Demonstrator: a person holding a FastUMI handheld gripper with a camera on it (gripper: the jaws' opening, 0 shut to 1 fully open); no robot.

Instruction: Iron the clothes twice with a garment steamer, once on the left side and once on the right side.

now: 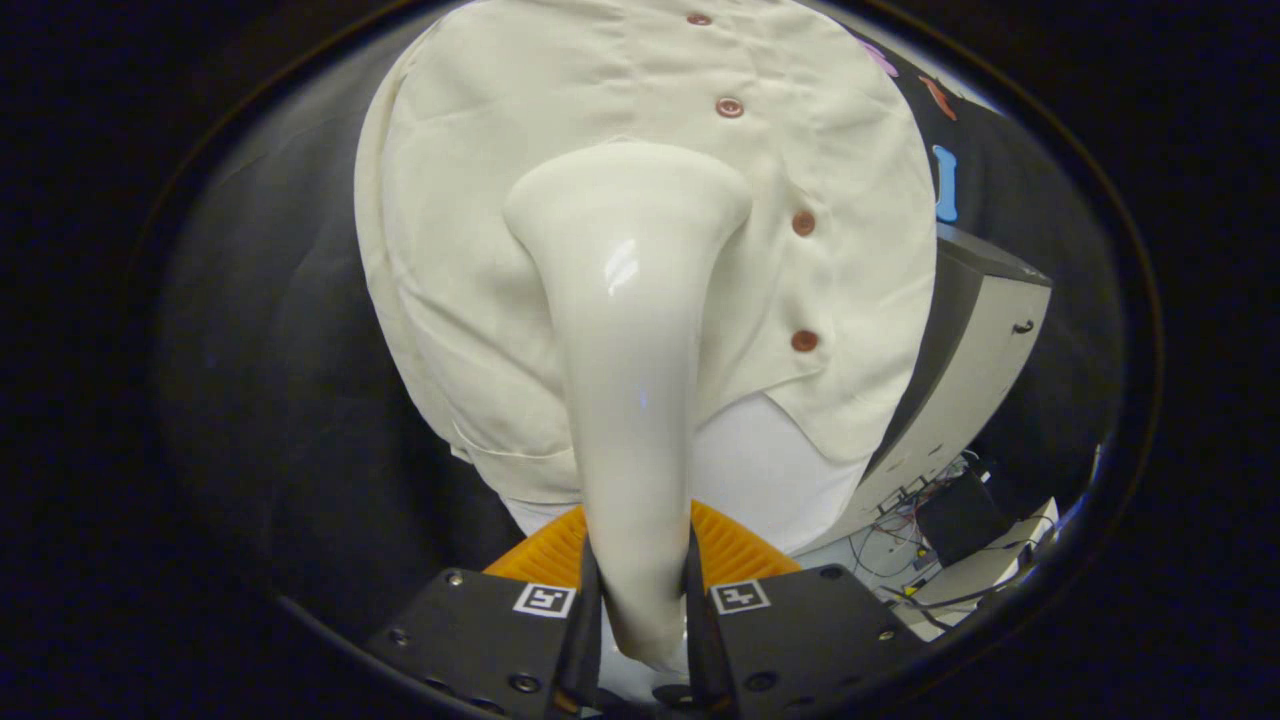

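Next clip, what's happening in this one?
A hand-held tool is shut on the handle of a white garment steamer, with both fingers pressing its sides. The steamer's wide head sits against a cream buttoned shirt hanging ahead, just to one side of the button row. Steaming looks underway; which pass this is cannot be told.

Steamer [630,330] between fingers [585,600], head seemingly against shirt [470,250]

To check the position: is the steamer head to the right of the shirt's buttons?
No, the steamer head, held in the hand-held gripper, lies left of the buttons.
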